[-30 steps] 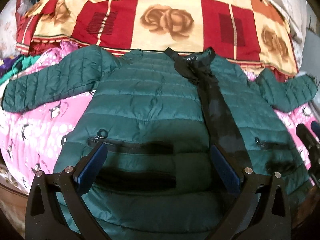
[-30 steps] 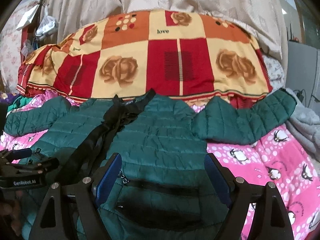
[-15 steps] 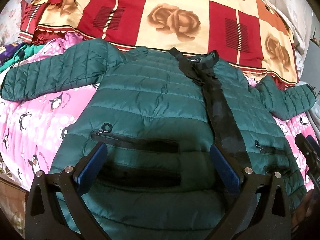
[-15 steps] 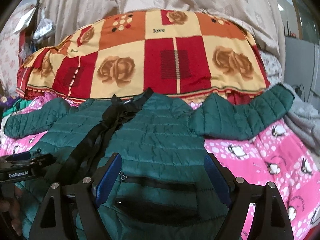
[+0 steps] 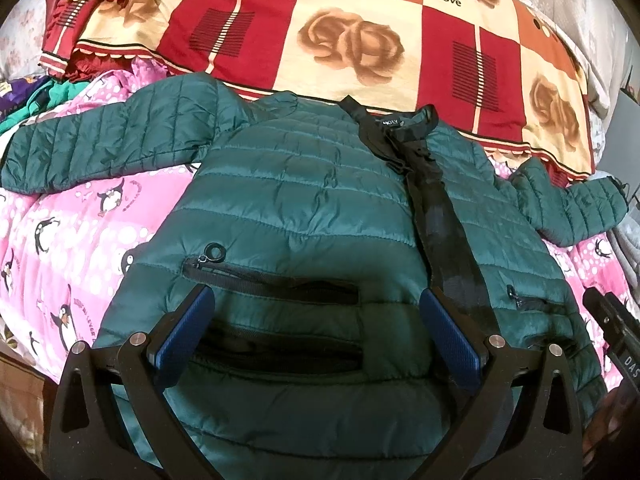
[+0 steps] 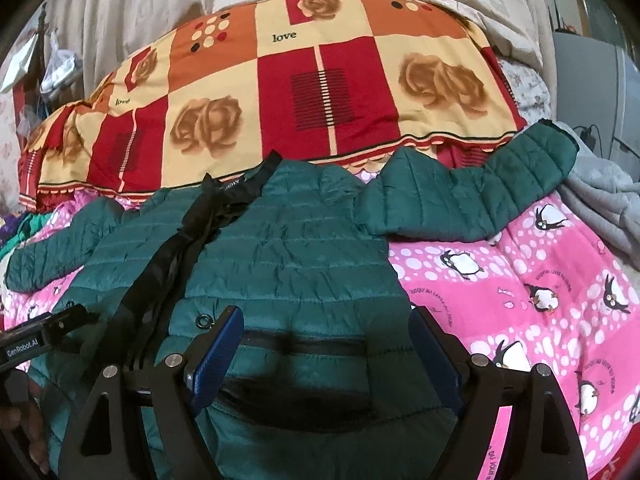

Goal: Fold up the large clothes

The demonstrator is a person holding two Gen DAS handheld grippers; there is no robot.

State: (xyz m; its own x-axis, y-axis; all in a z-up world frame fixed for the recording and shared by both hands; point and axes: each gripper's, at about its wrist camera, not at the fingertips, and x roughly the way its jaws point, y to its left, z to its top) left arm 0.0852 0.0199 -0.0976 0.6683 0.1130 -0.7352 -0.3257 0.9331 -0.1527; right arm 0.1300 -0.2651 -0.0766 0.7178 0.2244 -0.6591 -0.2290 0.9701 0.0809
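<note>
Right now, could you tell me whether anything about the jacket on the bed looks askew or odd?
The green jacket lies flat, sleeves spread, but its front stands open: the black lining strip runs crooked from collar to hem.

jackets: one (image 5: 304,216)
jacket sleeves: two, at 9 and 3 o'clock
zip pockets: two
grippers: two
patterned blankets: two
grey garments: one, 3 o'clock (image 6: 600,196)

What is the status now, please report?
Left gripper open, right gripper open, both above green jacket. Jacket flat on pink penguin blanket, sleeves spread, unfolded. Nothing in the way.
</note>
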